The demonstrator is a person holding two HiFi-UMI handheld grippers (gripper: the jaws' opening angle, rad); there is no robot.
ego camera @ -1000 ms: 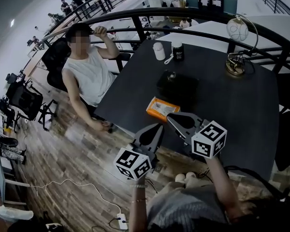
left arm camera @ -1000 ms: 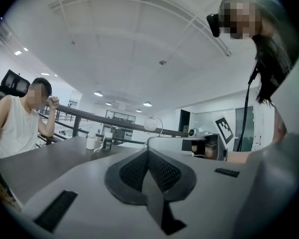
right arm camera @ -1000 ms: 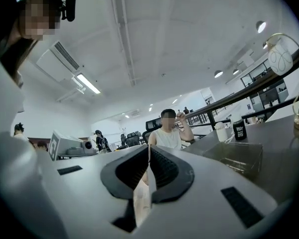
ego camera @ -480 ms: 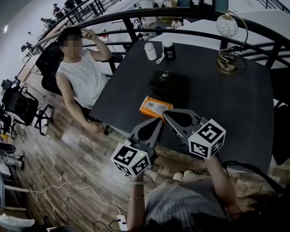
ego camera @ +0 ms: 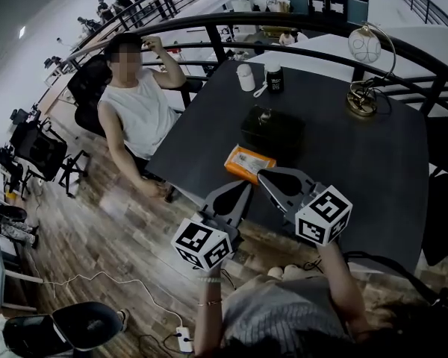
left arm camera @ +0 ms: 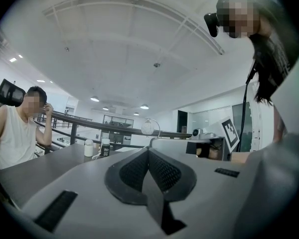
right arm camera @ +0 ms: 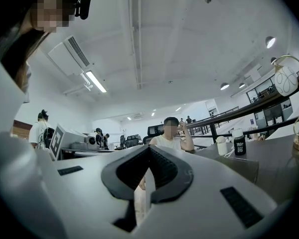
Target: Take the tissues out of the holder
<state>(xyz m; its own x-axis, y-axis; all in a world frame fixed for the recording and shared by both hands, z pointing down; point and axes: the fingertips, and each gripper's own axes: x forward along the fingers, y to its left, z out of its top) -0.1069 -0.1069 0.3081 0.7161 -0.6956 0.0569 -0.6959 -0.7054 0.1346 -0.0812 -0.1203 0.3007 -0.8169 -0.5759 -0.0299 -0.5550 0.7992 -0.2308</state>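
2 handheld grippers sit side by side at the near edge of a dark grey rectangular table (ego camera: pixel 358 162). The left gripper (ego camera: pixel 243 189) has its jaws pressed together with nothing between them. The right gripper (ego camera: pixel 263 176) is the same, jaws together and empty (each gripper's own view shows the ribbed black pads meeting in 1 thin seam). Neither gripper touches anything on the table.

A flat orange soft tissue pack (ego camera: pixel 248 163) lies on the tabletop just beyond the gripper tips. It has a paler panel on its upper face and sits slightly askew. Just behind it stands a black box-shaped holder (ego camera: pixel 275 133) with a small shiny fitting on top. Whether the 2 touch cannot be told.

As for progress, the tissue pack appears to be outside the holder already, which suggests the removal is largely done. No loose tissue sticks out of the holder. Whether more tissues remain inside cannot be seen, as the holder looks closed from above.
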